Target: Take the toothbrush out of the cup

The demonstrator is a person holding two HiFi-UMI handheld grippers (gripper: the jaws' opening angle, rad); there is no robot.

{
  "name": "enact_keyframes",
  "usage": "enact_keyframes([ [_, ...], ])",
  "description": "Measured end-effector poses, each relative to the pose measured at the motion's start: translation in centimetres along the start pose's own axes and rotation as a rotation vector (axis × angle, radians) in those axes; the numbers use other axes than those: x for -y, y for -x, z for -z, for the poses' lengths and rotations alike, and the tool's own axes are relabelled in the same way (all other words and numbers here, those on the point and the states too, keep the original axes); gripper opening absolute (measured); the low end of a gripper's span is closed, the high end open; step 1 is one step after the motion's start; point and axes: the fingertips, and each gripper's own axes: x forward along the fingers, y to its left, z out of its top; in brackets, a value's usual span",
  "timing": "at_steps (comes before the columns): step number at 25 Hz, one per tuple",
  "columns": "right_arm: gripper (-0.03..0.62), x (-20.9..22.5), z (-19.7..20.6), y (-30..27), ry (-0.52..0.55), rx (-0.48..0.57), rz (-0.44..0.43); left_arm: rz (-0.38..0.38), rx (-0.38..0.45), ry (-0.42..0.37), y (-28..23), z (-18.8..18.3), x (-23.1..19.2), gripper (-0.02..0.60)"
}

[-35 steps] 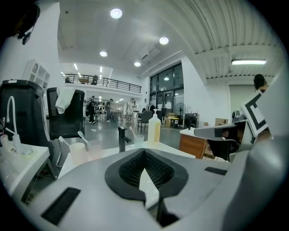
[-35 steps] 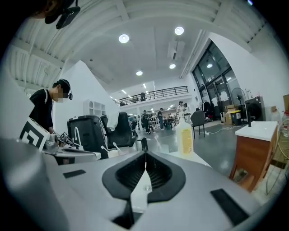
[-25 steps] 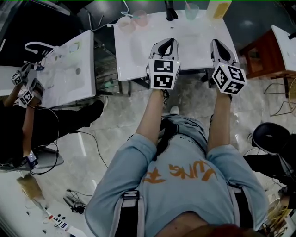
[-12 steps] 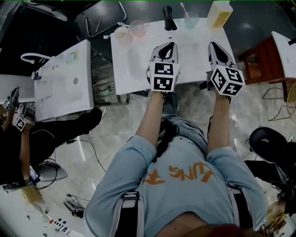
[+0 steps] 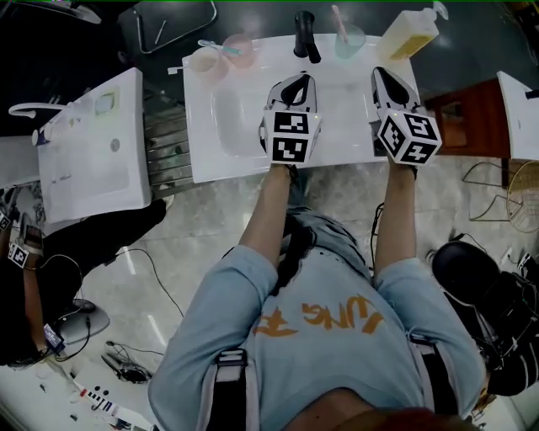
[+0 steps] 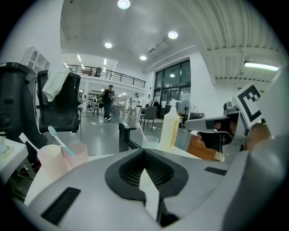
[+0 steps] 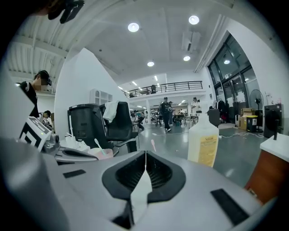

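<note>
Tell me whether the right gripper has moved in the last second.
Yes. The right gripper has moved forward: its marker cube hung past the front edge of the white sink counter; now it sits over the counter.

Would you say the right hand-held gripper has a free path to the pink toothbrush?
Probably yes: bare sink lies between the right hand-held gripper and the cup holding the pink toothbrush; the soap bottle stands aside. Its jaws are shut, so they must open first.

A glossy pale floor (image 5: 210, 227) spreads mid-frame in the head view, and the right gripper view shows round ceiling lights (image 7: 133, 27) above, a railed balcony (image 7: 167, 85) centre, tall windows (image 7: 237, 76) right.
</note>
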Motion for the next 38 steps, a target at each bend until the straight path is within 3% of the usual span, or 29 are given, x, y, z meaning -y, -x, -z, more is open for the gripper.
enact_keyframes([
  [11,0.029,0.2,-0.4,-7.4,0.125,-0.074,-0.077,-0.045,-0.050,0.062,-2.9,2.0,-4.1,0.008],
  [38,0.038,1.9,1.5,-20.3,0.342,-0.296,-0.104,-0.101,-0.094,0.173,-6.0,5.2,-10.1,0.008],
])
